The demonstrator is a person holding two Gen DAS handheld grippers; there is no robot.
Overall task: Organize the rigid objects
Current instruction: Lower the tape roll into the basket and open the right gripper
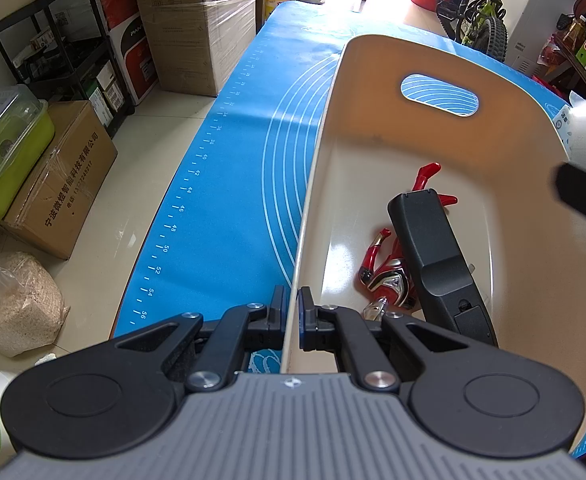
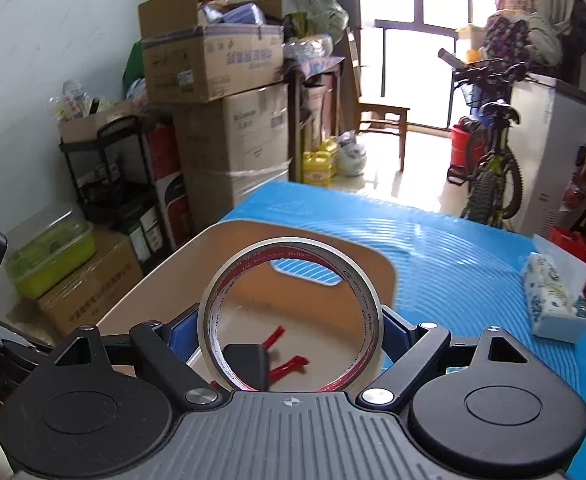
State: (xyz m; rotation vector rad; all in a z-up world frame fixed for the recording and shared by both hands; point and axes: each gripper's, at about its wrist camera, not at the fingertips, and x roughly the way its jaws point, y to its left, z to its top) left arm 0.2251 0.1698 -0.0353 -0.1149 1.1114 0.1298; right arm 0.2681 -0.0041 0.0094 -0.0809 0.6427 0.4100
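Note:
A cream plastic bin with a handle slot stands on the blue mat. My left gripper is shut on the bin's near-left rim. Inside the bin lie a red toy figure and a black remote-like device. My right gripper is shut on a roll of tape and holds it upright above the bin. The red toy and black device show through the roll. The right gripper shows blurred at the right edge of the left wrist view.
Cardboard boxes, a black shelf rack and a green lidded container stand on the floor left of the table. A tissue pack lies on the mat at right. A bicycle stands beyond the table.

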